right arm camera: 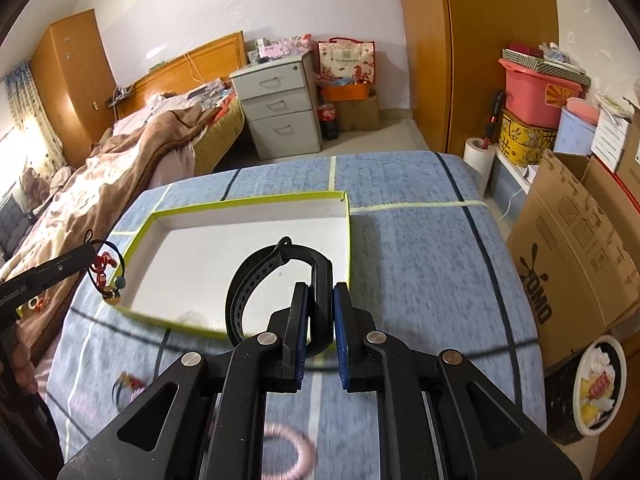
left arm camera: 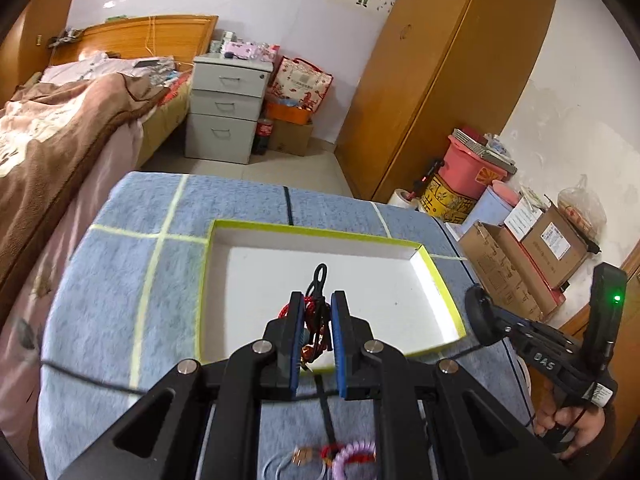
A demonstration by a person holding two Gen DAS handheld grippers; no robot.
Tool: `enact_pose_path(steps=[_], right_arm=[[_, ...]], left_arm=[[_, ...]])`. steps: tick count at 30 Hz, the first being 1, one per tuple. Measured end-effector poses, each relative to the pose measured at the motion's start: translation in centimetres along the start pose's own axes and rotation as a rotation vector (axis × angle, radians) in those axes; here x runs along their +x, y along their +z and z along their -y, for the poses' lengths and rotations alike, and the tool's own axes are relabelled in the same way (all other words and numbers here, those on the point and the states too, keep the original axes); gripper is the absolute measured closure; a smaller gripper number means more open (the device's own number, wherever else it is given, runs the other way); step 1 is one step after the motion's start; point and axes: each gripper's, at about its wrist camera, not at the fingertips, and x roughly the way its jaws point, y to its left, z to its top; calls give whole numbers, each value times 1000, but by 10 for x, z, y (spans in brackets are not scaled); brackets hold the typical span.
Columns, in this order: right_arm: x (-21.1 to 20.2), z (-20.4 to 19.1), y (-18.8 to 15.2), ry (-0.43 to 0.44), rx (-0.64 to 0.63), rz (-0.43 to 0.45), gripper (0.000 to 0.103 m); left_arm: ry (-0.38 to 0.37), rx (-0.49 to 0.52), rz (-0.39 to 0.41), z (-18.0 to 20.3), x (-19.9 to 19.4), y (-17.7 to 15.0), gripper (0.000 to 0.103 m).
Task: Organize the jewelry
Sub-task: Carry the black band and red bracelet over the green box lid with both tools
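— Where does the box lid (right arm camera: 340, 236) sit?
— Open side up on the blanket-covered table (right arm camera: 420, 248), towards its far edge, nothing lying in it.
— And the jewelry?
— A cord bracelet (left arm camera: 316, 308) hangs between the left gripper (left arm camera: 317, 312) fingers over the lid's near edge. A watch band (right arm camera: 276, 280) is held in the right gripper (right arm camera: 320, 312) above the lid's near right corner. More bracelets (left arm camera: 352, 456) lie on the table's near edge.
— Beyond the table?
— A drawer cabinet (right arm camera: 280, 108), with a bed (right arm camera: 132, 160) to its left.
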Motion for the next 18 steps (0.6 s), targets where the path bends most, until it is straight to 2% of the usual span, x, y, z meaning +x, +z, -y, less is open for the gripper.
enact_pose_path(steps=[7,18], right_arm=[[35,1,23,-17,-10,-45,90],[77,5,36,-46,-13,-115,90]], left_arm=[[-30,-25,-43,-3,34,19,89],[19,-11,-123,-13,78,27,89]])
